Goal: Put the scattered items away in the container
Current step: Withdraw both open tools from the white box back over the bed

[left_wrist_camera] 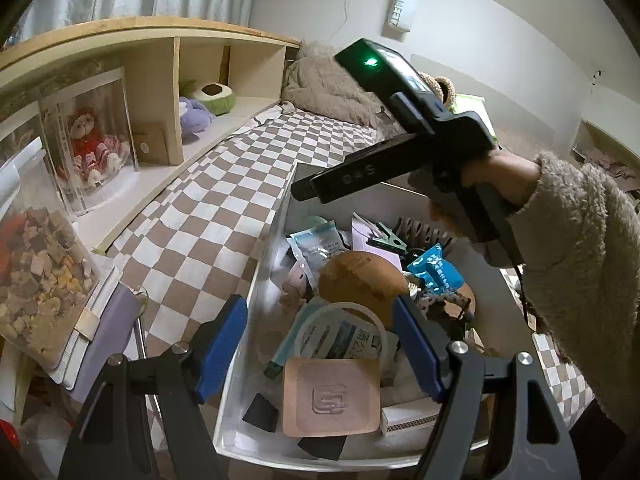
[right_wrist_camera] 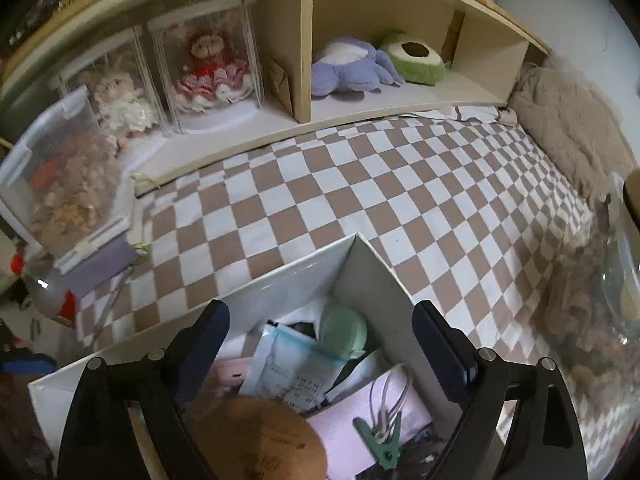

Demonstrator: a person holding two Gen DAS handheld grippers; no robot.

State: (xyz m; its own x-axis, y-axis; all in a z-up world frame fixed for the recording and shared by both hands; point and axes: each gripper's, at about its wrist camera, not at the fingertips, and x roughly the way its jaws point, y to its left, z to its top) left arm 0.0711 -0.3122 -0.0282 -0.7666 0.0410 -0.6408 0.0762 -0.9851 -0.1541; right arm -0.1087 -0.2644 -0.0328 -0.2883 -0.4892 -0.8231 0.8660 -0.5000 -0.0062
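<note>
A white box (left_wrist_camera: 260,280) sits on the checked bedspread (left_wrist_camera: 224,184) and is full of small items: a tan square pad (left_wrist_camera: 332,396), a brown round pouch (left_wrist_camera: 360,280), a blue sachet (left_wrist_camera: 436,272) and a green clip (left_wrist_camera: 390,242). My left gripper (left_wrist_camera: 320,344) is open and empty above the box's near end. My right gripper (right_wrist_camera: 320,344) is open and empty over the box's far corner (right_wrist_camera: 356,248), above a pale packet (right_wrist_camera: 292,364), the pouch (right_wrist_camera: 256,440) and the clip (right_wrist_camera: 380,440). The right tool's body (left_wrist_camera: 400,120) shows in the left wrist view.
A wooden shelf (right_wrist_camera: 304,40) along the bed holds dolls in clear cases (right_wrist_camera: 208,60) and plush toys (right_wrist_camera: 352,68). A clear tub of snacks (left_wrist_camera: 36,280) stands at the left. A fluffy beige blanket (right_wrist_camera: 568,120) lies at the bed's far end.
</note>
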